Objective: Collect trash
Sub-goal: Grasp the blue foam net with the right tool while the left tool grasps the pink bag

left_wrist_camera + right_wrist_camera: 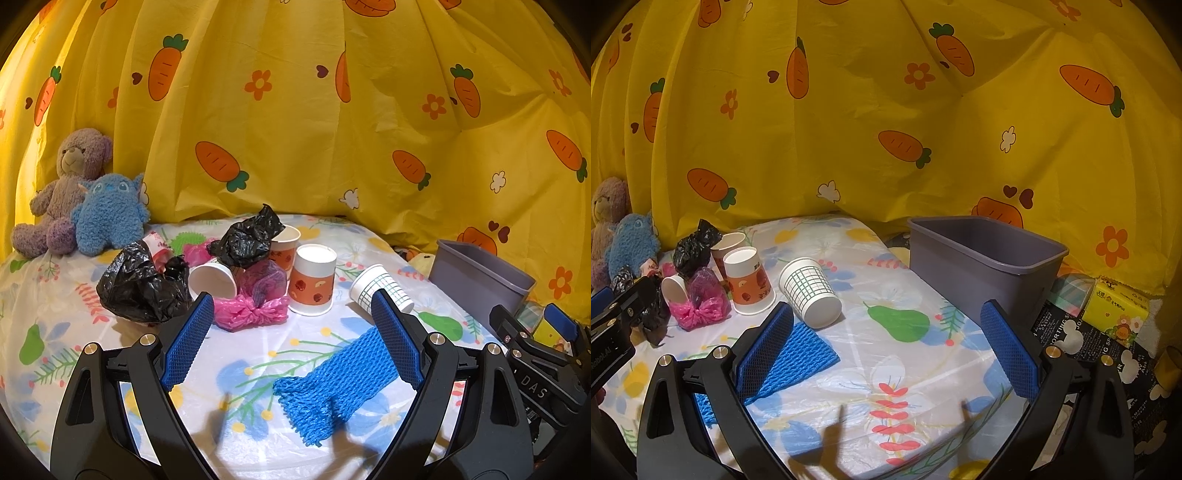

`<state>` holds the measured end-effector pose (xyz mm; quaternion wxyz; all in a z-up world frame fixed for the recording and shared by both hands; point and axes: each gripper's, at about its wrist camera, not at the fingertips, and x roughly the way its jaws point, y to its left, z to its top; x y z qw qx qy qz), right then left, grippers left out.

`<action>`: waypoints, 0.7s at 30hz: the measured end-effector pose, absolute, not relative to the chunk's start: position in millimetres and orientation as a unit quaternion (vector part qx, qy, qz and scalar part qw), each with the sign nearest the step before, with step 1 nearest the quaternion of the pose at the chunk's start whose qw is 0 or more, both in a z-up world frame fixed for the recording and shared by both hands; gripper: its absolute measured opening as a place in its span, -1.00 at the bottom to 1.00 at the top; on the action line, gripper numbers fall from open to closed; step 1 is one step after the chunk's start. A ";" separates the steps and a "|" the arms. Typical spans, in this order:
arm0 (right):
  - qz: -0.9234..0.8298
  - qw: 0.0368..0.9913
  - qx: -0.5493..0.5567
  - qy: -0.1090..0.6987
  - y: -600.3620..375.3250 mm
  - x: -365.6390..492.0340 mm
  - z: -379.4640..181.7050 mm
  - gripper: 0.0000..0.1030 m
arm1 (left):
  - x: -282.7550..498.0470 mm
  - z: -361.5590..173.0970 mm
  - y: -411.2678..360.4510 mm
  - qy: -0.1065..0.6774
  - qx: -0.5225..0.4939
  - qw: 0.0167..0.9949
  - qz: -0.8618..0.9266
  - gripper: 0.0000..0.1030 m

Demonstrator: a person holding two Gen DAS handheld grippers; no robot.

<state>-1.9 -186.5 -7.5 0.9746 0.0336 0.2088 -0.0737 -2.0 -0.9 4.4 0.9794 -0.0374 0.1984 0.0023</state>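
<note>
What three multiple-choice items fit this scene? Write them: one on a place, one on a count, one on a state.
1. Where is the bin relative to the grid cup?
A. to its right
B. to its left
C. on top of it

2. How many plush toys sit by the curtain?
A. one
B. two
C. four

3. How does the grid cup rest?
A. upright
B. crushed flat
C. on its side

Key: 1 A, the bin stands at the table's right end; 2 B, a bear and a blue toy; 3 C, its mouth faces sideways.
</note>
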 end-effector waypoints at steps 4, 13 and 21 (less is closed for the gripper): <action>-0.069 0.975 0.033 0.207 -186.1 -0.4 -11.1 0.90 | 0.6 0.0 3.4 0.201 -0.042 0.979 0.007 0.66; -0.014 0.976 0.028 0.214 -173.6 8.0 -29.0 0.90 | 3.2 -7.1 20.5 0.205 -0.052 0.977 0.027 0.67; 0.049 0.957 -0.003 0.286 -131.1 37.3 -68.4 0.84 | 1.3 -12.3 41.3 0.191 -0.045 0.979 0.055 0.67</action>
